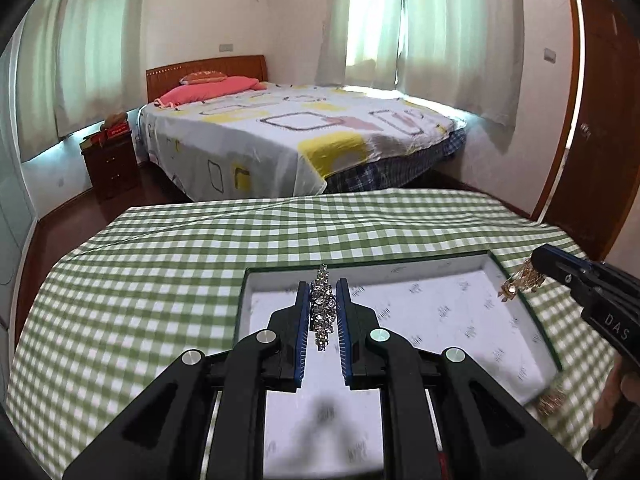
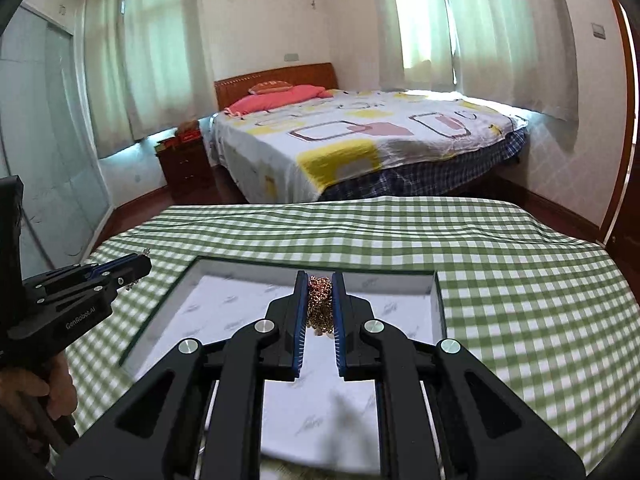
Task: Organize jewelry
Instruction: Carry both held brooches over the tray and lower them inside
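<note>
Two grippers hang over a table draped in a green checked cloth (image 1: 160,264), each clamped on a bunch of jewelry. From the left wrist camera, the left gripper (image 1: 324,300) sits at the centre of the view with its blue-edged jaws drawn close together, pinching a silver sparkly chain (image 1: 323,304) that stands in a tangled column between them, its top poking out toward 12 o'clock past the fingertips and its lower end dangling toward 6 o'clock.

Under it lies a shallow open box (image 1: 520,312) with a dark green rim and a white printed lining. At 3 o'clock in the same view the right gripper (image 1: 534,258) comes in from the edge, a gold chain (image 1: 520,280) hanging from its tip just over the box's right-hand rim. A second small gold heap (image 1: 550,400) lies at about 4 o'clock beside the box's near right corner; it is too blurred to make out.

From the right wrist camera, the right gripper's jaws are nearly closed on the bunched gold chain, held above the box lining. The left gripper shows at 9 o'clock, over the cloth just beside the box's left rim, with a hand (image 2: 24,392) on its grip at 8 o'clock.

Beyond the table stands a bed (image 1: 304,136) at 12 o'clock.
</note>
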Tool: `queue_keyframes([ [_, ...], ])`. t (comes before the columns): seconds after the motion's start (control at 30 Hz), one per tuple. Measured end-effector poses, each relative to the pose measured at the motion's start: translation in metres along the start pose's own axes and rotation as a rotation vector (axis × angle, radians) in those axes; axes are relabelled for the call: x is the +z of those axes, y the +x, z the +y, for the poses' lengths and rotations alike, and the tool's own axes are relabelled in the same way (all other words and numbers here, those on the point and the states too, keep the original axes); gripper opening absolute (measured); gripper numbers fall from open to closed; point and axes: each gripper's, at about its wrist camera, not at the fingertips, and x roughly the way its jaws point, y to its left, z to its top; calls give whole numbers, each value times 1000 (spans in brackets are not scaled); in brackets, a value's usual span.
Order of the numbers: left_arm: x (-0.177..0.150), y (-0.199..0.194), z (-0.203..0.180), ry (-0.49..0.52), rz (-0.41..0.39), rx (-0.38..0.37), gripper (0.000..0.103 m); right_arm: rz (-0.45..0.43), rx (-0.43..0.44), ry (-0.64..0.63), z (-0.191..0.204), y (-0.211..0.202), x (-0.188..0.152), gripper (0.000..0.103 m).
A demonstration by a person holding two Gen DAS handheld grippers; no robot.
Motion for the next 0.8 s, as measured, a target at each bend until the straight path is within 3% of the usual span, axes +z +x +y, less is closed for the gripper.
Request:
queue_keyframes([
  [0.2,7,57,-3,-1,76,7,14,80,-12,32,-26,54,6,12],
  [0.37,5,99,2,-27,185,8,14,189,-15,66,-39,92,1,12],
  [0.67,-4,135,13,-80,365,-25,14,345,-16,91,-40,121,-7,12],
  [0.8,-7,137,11,-82,380,-27,21,376,-23,104,-41,125,-10,15],
])
